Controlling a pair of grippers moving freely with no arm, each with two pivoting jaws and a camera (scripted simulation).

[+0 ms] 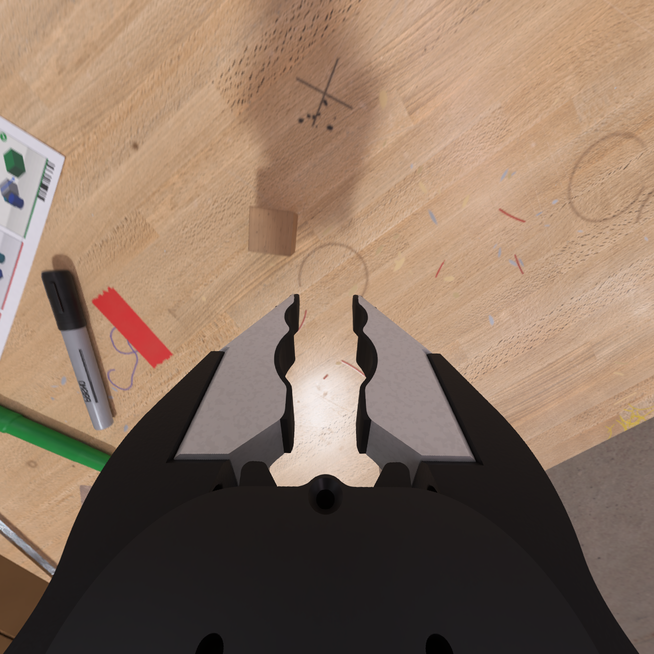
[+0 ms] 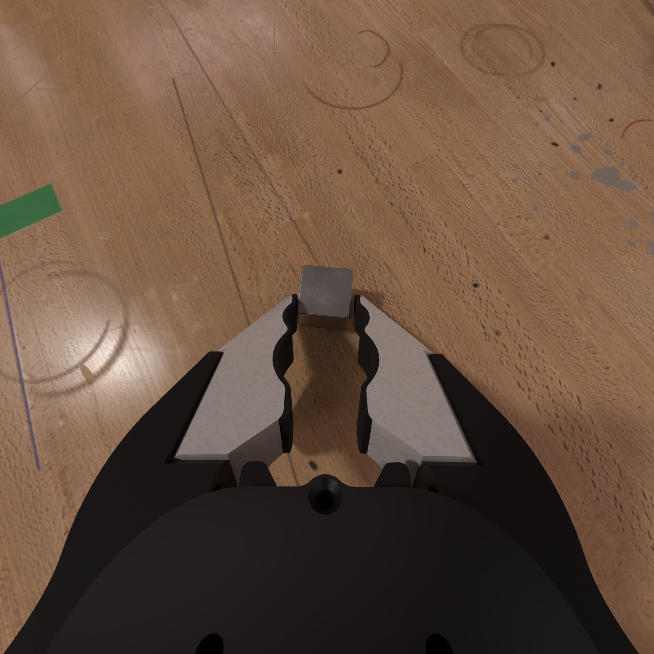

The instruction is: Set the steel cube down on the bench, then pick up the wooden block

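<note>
The wooden block (image 1: 272, 231), a small pale cube, stands on the bench (image 1: 460, 106) just ahead and a little left of my left gripper (image 1: 325, 300). That gripper is open and empty, above the bench. In the right wrist view the steel cube (image 2: 325, 292), grey and shiny, sits on the bench (image 2: 460, 247) between the fingertips of my right gripper (image 2: 325, 300). Its shadow lies right beside it. The jaws flank the cube, with a thin strip of bench showing at the right fingertip (image 2: 358, 308), so the right gripper looks open around it.
A black-capped grey marker (image 1: 76, 346), a strip of red tape (image 1: 131, 327), a printed sheet (image 1: 21, 198) and a green rod (image 1: 53, 442) lie left of the left gripper. The bench edge (image 1: 566, 456) runs at the lower right. Green tape (image 2: 28, 208) lies left of the right gripper.
</note>
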